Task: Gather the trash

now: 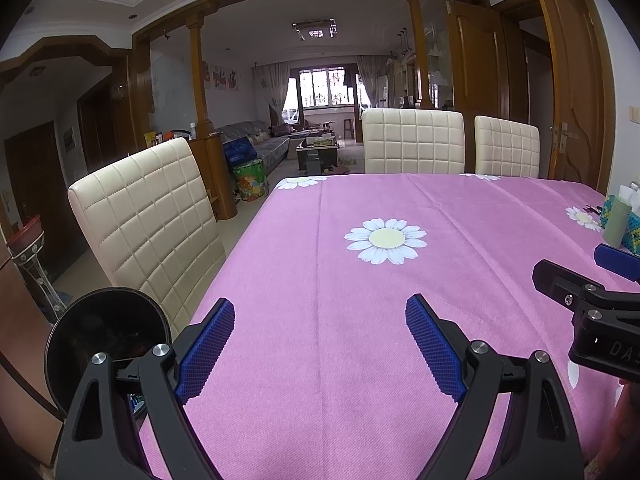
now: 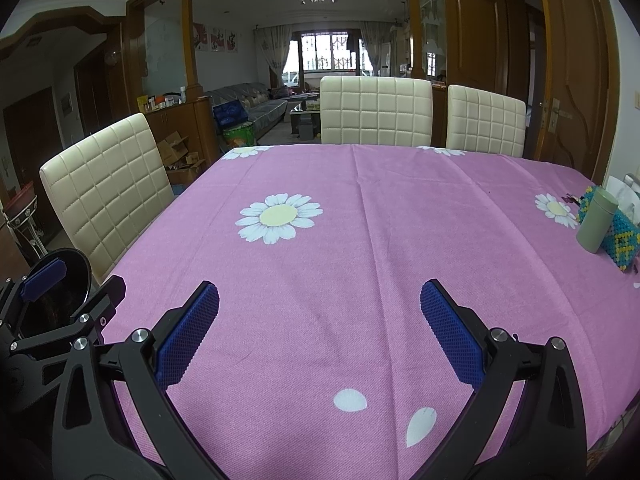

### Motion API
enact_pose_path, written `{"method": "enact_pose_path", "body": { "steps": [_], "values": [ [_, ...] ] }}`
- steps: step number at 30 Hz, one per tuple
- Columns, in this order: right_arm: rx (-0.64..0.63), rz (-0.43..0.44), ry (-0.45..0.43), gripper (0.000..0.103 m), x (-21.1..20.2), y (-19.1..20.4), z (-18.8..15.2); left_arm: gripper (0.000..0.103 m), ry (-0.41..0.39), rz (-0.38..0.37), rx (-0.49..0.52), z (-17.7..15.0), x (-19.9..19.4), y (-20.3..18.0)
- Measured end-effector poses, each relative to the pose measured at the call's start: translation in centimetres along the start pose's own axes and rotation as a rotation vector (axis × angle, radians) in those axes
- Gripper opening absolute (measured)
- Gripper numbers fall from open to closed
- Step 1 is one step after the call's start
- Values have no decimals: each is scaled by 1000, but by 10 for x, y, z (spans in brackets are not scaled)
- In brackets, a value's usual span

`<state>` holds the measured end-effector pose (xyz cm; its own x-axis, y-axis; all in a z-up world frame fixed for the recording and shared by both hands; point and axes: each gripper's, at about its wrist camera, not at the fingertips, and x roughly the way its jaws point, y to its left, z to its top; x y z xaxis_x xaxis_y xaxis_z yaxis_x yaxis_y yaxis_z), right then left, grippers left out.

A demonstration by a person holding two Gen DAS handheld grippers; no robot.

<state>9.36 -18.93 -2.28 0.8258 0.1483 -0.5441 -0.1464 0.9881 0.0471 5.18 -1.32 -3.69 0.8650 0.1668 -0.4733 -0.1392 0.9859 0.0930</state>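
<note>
Your left gripper [image 1: 320, 344] and right gripper [image 2: 320, 332] hover spread and empty; the tablecloth [image 2: 360, 240] ahead shows no trash.

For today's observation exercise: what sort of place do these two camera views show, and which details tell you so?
Most likely a home's dining area. A table under a pink daisy tablecloth has cream padded chairs around it, and behind them a living room opens with a grey sofa and a curtained window.

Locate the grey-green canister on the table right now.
The grey-green canister stands upright at the table's far right edge in both wrist views, against a beaded box, just right of a daisy print.
</note>
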Motion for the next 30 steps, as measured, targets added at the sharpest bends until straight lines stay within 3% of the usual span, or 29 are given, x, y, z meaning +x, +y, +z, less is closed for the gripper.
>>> {"method": "enact_pose_path", "body": {
  "steps": [9, 15, 30],
  "values": [
    [0, 0, 0, 99, 1, 0, -1, 85, 10, 38, 3, 0, 1, 0],
    [0, -1, 0, 99, 1, 1, -2, 85, 35, 27, -44, 4, 5, 5],
    [1, 1, 2, 99, 1, 3, -5, 85, 41, 19, -38, 5, 5, 3]
  ]
}}
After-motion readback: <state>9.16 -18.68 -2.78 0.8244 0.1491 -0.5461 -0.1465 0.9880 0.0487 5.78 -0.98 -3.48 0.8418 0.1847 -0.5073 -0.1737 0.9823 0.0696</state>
